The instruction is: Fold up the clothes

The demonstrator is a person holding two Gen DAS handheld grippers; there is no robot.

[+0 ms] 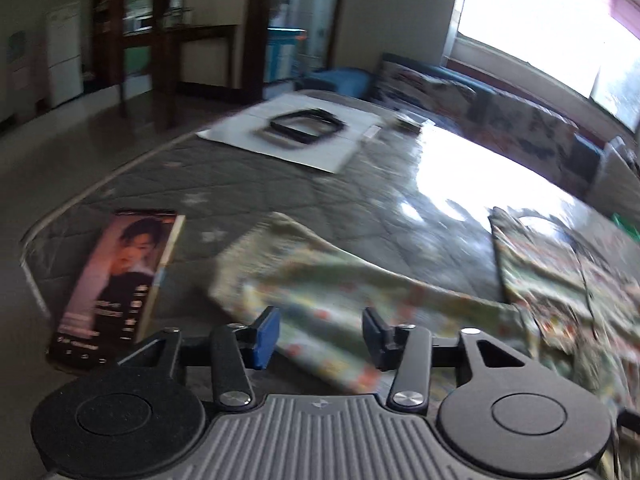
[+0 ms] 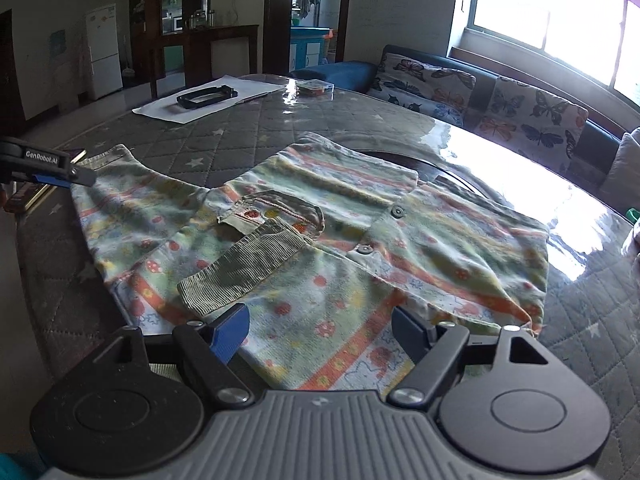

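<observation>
A small pastel shirt (image 2: 340, 280) with orange stripes and two buttons lies spread on the grey quilted table cover (image 2: 224, 140). One sleeve with a corduroy cuff (image 2: 244, 264) is folded across its chest. The other sleeve (image 2: 120, 184) stretches to the left. My right gripper (image 2: 320, 336) is open above the near hem, its pads wide apart and touching nothing. My left gripper (image 1: 320, 336) hovers over the outstretched sleeve (image 1: 320, 280), blurred; its pads stand apart with cloth lying below them, not pinched. In the right wrist view the left gripper (image 2: 80, 178) sits at that sleeve's cuff.
A book (image 1: 120, 276) lies near the table's left edge beside the sleeve. A white sheet with a black frame (image 2: 204, 96) and a small box (image 2: 316, 87) sit at the far side. A sofa with butterfly cushions (image 2: 500, 108) runs under the window.
</observation>
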